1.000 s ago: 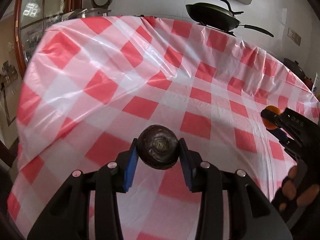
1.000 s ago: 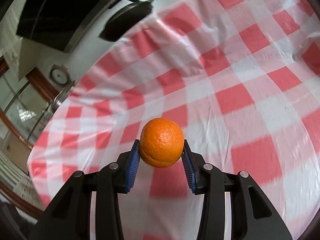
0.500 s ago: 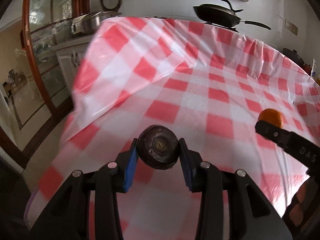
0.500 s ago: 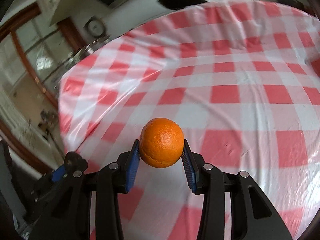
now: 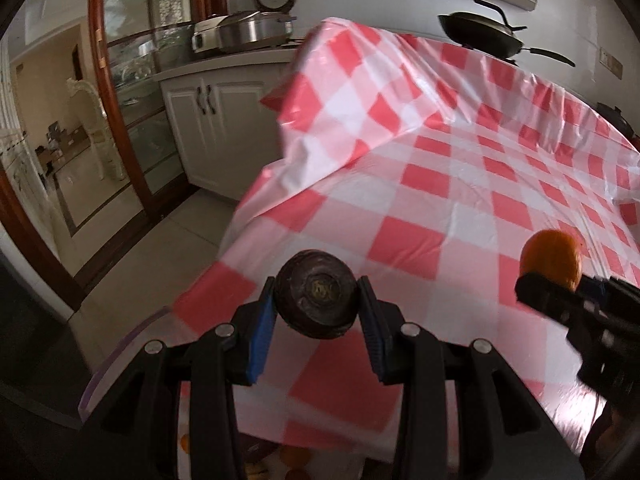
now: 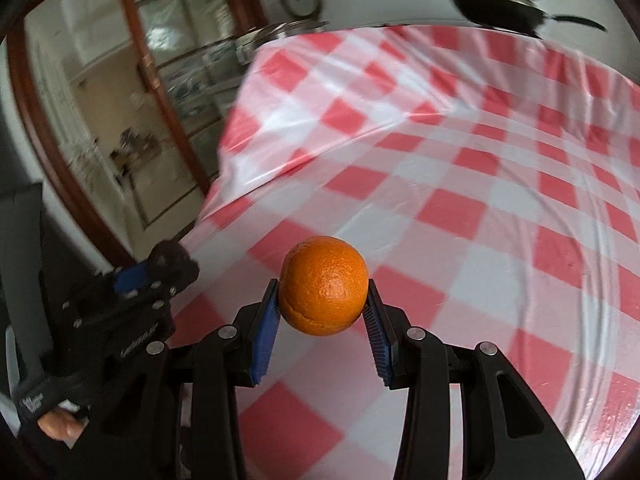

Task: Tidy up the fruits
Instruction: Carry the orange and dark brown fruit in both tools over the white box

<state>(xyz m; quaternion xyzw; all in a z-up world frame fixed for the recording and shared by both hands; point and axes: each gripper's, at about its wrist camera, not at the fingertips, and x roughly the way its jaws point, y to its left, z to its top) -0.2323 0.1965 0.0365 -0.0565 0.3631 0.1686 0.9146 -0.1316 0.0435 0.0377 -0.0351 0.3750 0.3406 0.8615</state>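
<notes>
My left gripper (image 5: 317, 295) is shut on a dark purple round fruit (image 5: 316, 294) and holds it in the air over the near left part of the red-and-white checked tablecloth (image 5: 460, 184). My right gripper (image 6: 323, 286) is shut on an orange (image 6: 323, 285), also held above the cloth (image 6: 460, 184). The orange (image 5: 552, 255) and the right gripper show at the right in the left wrist view. The left gripper's side (image 6: 132, 280) shows at the left in the right wrist view. Some orange fruit (image 5: 294, 456) shows under the left gripper at the bottom edge.
The table's left edge (image 5: 240, 216) drops to a tiled floor. White cabinets (image 5: 216, 120) with a steel pot (image 5: 248, 32) stand behind, beside a wood-framed glass door (image 5: 108, 92). A black wok (image 5: 480, 32) sits beyond the far table edge.
Both grippers have swung left and pulled back toward the near left table edge, still holding their fruits. The floor and cabinets have come into view.
</notes>
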